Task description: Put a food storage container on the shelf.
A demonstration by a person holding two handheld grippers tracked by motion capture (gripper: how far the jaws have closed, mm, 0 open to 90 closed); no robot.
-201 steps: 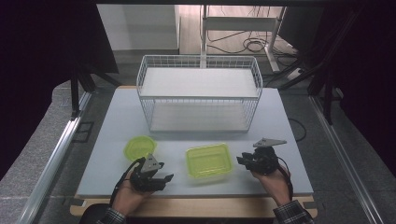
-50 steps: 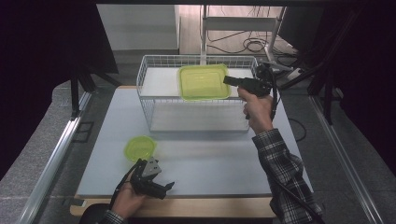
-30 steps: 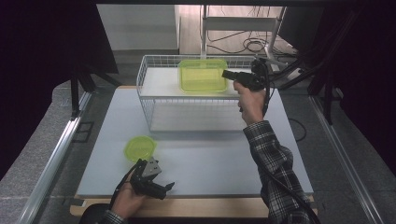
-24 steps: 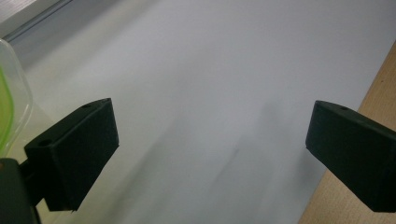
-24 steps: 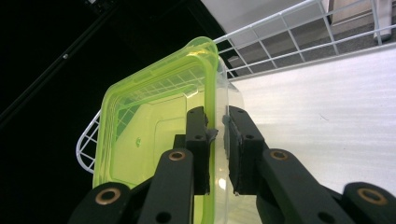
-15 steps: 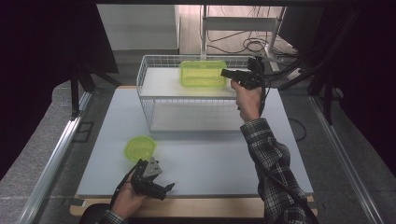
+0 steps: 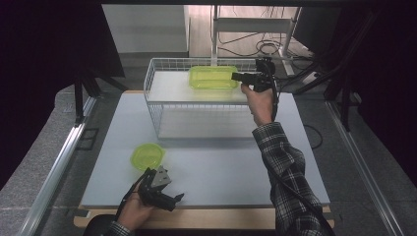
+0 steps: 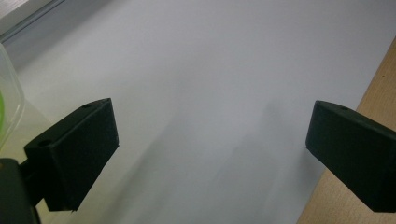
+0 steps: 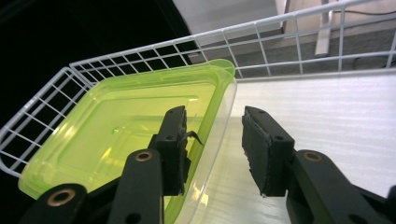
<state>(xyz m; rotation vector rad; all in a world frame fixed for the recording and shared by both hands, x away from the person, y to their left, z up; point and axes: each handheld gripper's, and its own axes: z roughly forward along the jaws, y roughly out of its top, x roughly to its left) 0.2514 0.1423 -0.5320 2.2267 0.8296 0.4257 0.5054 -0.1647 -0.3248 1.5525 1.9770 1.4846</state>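
A clear green rectangular container [image 7: 212, 77] [image 9: 116, 135] rests on the white floor of the wire basket [image 7: 162, 93] [image 9: 280, 28], toward its far side. My right gripper [image 7: 241, 77] [image 9: 215, 116] straddles the container's right wall, one jaw inside and one outside. Its jaws have just been opening, and the pads stand apart from the wall. A round green lid [image 7: 146, 155] [image 8: 7, 102] lies on the table at the front left. Just in front of the lid, near the table's front edge, my left gripper [image 7: 172, 199] [image 8: 210, 126] rests open with nothing between its jaws.
The white table board [image 7: 221, 162] spreads out in front of the basket. A wooden strip [image 8: 373, 93] runs along its front edge. Dark stands and cables [image 7: 275, 46] lie behind the basket.
The right gripper carried the green container from the table into the basket, set it down, and spread its jaws off the wall. The left gripper stayed in place.
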